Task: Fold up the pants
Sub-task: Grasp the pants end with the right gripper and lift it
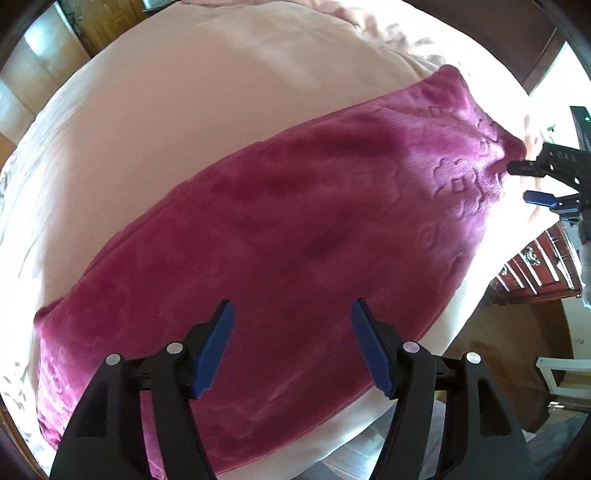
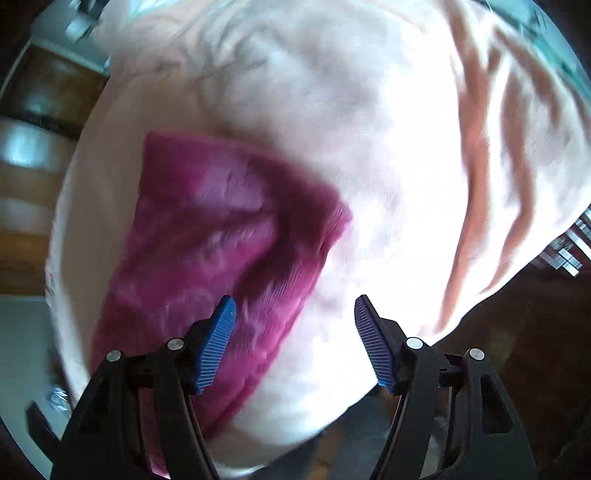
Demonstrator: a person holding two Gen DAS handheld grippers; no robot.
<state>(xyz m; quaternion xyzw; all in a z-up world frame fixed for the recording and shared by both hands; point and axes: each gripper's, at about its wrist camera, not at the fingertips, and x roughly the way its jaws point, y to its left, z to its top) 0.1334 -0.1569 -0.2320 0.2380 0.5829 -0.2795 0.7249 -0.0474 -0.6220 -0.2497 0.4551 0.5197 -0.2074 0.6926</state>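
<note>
The magenta plush pants (image 1: 280, 236) lie flat in a long folded band across the pale pink bed (image 1: 155, 122). My left gripper (image 1: 292, 308) is open and empty, hovering above the near edge of the pants. The right gripper (image 1: 519, 182) shows at the right edge of the left wrist view, open beside the far end of the pants. In the blurred right wrist view my right gripper (image 2: 294, 304) is open and empty, with the end of the pants (image 2: 221, 251) under its left finger (image 2: 218, 343) and the bedsheet (image 2: 369, 147) beyond.
A dark wooden dresser (image 1: 532, 269) stands to the right of the bed. Wooden floor (image 1: 509, 332) lies below the bed's edge. A wooden door (image 1: 107, 18) is at the far back left. Pink striped bedding (image 2: 487, 166) covers the bed's right side.
</note>
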